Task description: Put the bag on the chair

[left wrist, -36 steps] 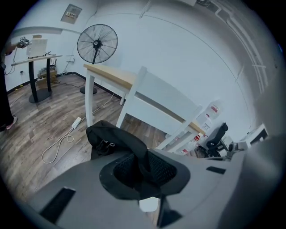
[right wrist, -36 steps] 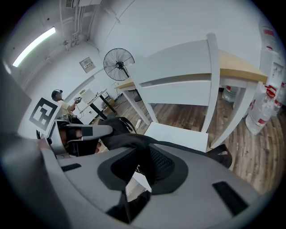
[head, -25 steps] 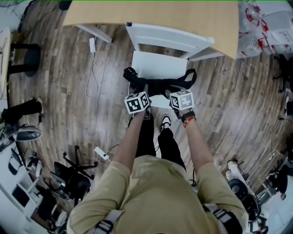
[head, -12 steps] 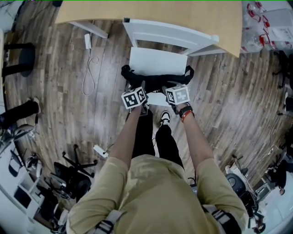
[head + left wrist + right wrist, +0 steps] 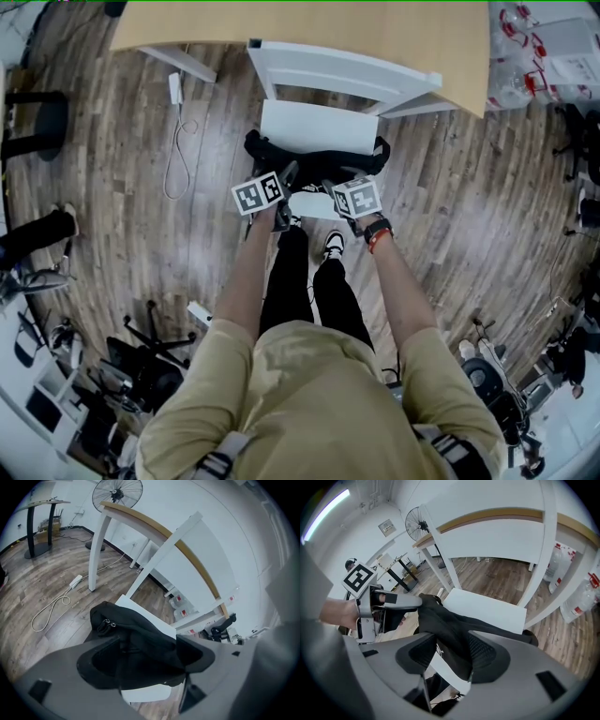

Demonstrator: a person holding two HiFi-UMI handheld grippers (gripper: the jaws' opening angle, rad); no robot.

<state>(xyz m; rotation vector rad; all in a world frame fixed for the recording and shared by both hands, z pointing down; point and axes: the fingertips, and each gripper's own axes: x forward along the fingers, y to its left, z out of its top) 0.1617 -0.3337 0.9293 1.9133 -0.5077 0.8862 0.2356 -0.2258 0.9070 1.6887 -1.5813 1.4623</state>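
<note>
A black bag (image 5: 314, 161) lies across the front part of the white chair's seat (image 5: 319, 125), with its ends hanging off both sides. My left gripper (image 5: 284, 176) is at the bag's left half. Its jaws are opening wide, with bag fabric (image 5: 136, 627) loose between them. My right gripper (image 5: 332, 187) is at the bag's right half, its jaws also opening, and a fold of the bag (image 5: 447, 623) sits between the pads. In the right gripper view the left gripper's finger (image 5: 396, 601) touches the bag's far end. The seat (image 5: 487, 607) shows beyond.
The chair is tucked under a wooden table (image 5: 309, 26). A white cable (image 5: 176, 141) lies on the plank floor to the left, and plastic bottles (image 5: 525, 66) stand at the right. An office chair base (image 5: 155, 356) is behind me on the left. My shoes (image 5: 334, 246) are just before the chair.
Both grippers have moved a little toward the chair with the bag. The left gripper's cube has swung out to the left. The bag now rests on the seat's front.
</note>
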